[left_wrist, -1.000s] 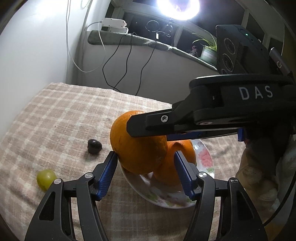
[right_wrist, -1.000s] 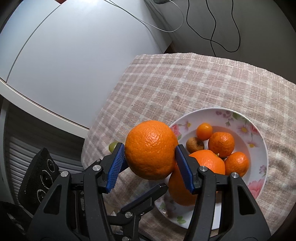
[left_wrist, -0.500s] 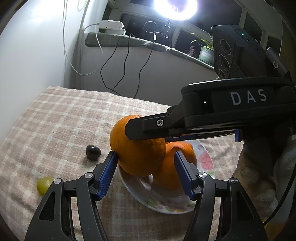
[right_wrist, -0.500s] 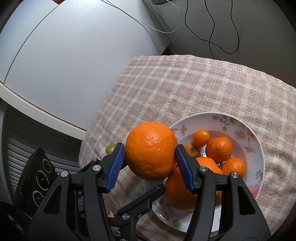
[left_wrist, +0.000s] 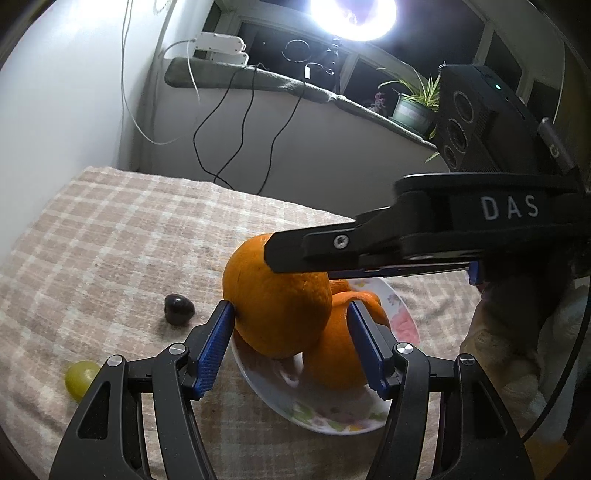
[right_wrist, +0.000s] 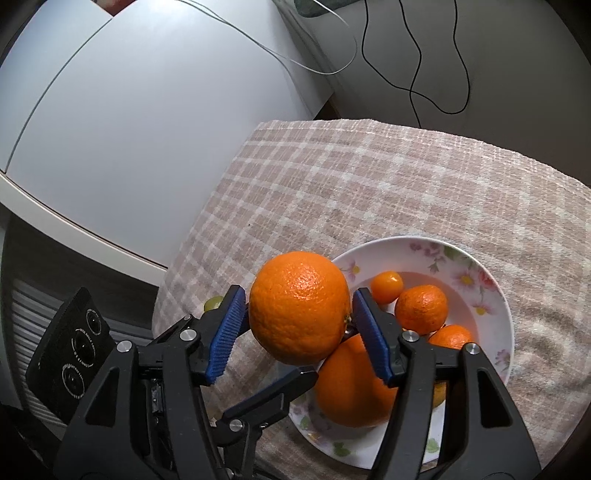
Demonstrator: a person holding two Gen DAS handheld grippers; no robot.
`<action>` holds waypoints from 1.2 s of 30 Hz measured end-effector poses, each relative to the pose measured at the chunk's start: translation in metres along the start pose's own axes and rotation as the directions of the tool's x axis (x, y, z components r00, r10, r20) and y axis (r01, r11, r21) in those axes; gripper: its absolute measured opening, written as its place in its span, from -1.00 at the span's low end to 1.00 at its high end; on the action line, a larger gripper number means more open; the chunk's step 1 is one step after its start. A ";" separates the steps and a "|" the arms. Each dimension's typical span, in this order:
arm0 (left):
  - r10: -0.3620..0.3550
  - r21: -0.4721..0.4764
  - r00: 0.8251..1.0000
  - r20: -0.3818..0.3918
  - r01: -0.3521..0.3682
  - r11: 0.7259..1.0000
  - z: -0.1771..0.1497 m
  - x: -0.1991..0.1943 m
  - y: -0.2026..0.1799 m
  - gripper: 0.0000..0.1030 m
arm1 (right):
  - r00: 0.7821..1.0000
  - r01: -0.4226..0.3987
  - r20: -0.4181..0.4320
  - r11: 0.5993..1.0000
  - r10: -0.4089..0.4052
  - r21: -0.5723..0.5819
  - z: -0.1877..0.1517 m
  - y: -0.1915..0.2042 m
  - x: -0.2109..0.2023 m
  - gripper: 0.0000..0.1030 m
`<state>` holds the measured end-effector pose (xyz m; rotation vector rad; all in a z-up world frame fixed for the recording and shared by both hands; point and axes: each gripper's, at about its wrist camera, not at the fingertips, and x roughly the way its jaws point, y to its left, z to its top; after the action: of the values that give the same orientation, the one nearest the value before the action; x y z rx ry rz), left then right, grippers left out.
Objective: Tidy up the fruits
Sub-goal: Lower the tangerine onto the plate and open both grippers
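Note:
My right gripper (right_wrist: pixel 299 332) is shut on a large orange (right_wrist: pixel 300 307) and holds it above the near rim of a white floral plate (right_wrist: pixel 491 280). The plate holds another large orange (right_wrist: pixel 351 387) and several small oranges (right_wrist: pixel 421 309). In the left wrist view the held orange (left_wrist: pixel 277 299) hangs over the plate (left_wrist: pixel 332 417), with the right gripper's finger across its top. My left gripper (left_wrist: pixel 291 347) is open, its pads on either side of the fruit without gripping. A dark grape (left_wrist: pixel 179 304) and a green grape (left_wrist: pixel 80 374) lie on the cloth left of the plate.
A checked beige cloth (right_wrist: pixel 369 192) covers the table. A white wall panel (right_wrist: pixel 147 110) stands to the left. Black cables (left_wrist: pixel 236 122) hang on the wall behind, below a sill with a potted plant (left_wrist: pixel 413 107) and a bright lamp (left_wrist: pixel 352 14).
The right gripper with the orange has moved slightly farther over the plate. The left gripper has stayed open around it.

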<state>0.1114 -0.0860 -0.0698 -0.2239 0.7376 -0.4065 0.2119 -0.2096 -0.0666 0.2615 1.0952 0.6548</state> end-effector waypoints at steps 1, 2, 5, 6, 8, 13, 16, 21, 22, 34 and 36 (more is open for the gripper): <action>-0.009 -0.007 1.000 -0.005 0.009 1.000 0.000 0.001 0.001 0.22 | 1.000 0.000 0.003 1.000 0.000 0.003 0.000 -0.001 -0.001 0.25; -0.011 -0.008 1.000 -0.008 0.011 1.000 0.000 0.001 0.001 0.22 | 1.000 0.000 0.006 1.000 0.000 0.006 0.000 -0.002 -0.002 0.25; -0.010 -0.004 1.000 -0.012 0.010 1.000 -0.001 0.002 0.000 0.22 | 1.000 0.002 0.012 1.000 -0.002 0.011 0.001 -0.003 -0.005 0.28; -0.010 -0.002 1.000 -0.014 0.010 1.000 -0.002 0.003 -0.001 0.22 | 1.000 0.002 0.013 1.000 -0.002 0.011 0.001 -0.004 -0.005 0.30; -0.011 -0.001 1.000 -0.015 0.011 1.000 -0.001 0.003 -0.002 0.22 | 1.000 0.002 0.014 1.000 -0.002 0.012 0.000 -0.005 -0.007 0.33; -0.007 0.003 1.000 -0.015 0.007 1.000 0.002 0.004 -0.004 0.22 | 1.000 0.007 0.029 1.000 -0.008 0.025 0.001 -0.008 -0.010 0.47; -0.003 0.006 1.000 -0.014 0.003 1.000 0.003 0.004 -0.004 0.22 | 0.999 0.008 0.037 0.999 -0.010 0.033 0.001 -0.010 -0.012 0.49; 0.004 0.018 1.000 -0.011 -0.004 1.000 0.003 0.002 -0.006 0.22 | 0.998 0.014 0.053 0.999 -0.016 0.044 -0.001 -0.012 -0.016 0.58; 0.006 0.021 1.000 -0.011 -0.005 1.000 0.003 0.002 -0.006 0.22 | 0.998 0.015 0.055 0.999 -0.017 0.044 -0.001 -0.012 -0.017 0.58; 0.020 0.042 1.000 0.009 -0.020 0.999 0.000 -0.012 -0.008 0.23 | 0.993 0.044 0.109 0.999 -0.047 0.030 -0.009 -0.005 -0.033 0.58; 0.022 0.047 1.000 0.013 -0.023 0.999 0.000 -0.015 -0.007 0.23 | 0.991 0.050 0.124 0.998 -0.054 0.032 -0.011 -0.002 -0.035 0.58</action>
<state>0.0996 -0.0861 -0.0582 -0.1737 0.7173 -0.4005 0.1927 -0.2344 -0.0467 0.2943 0.9884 0.5690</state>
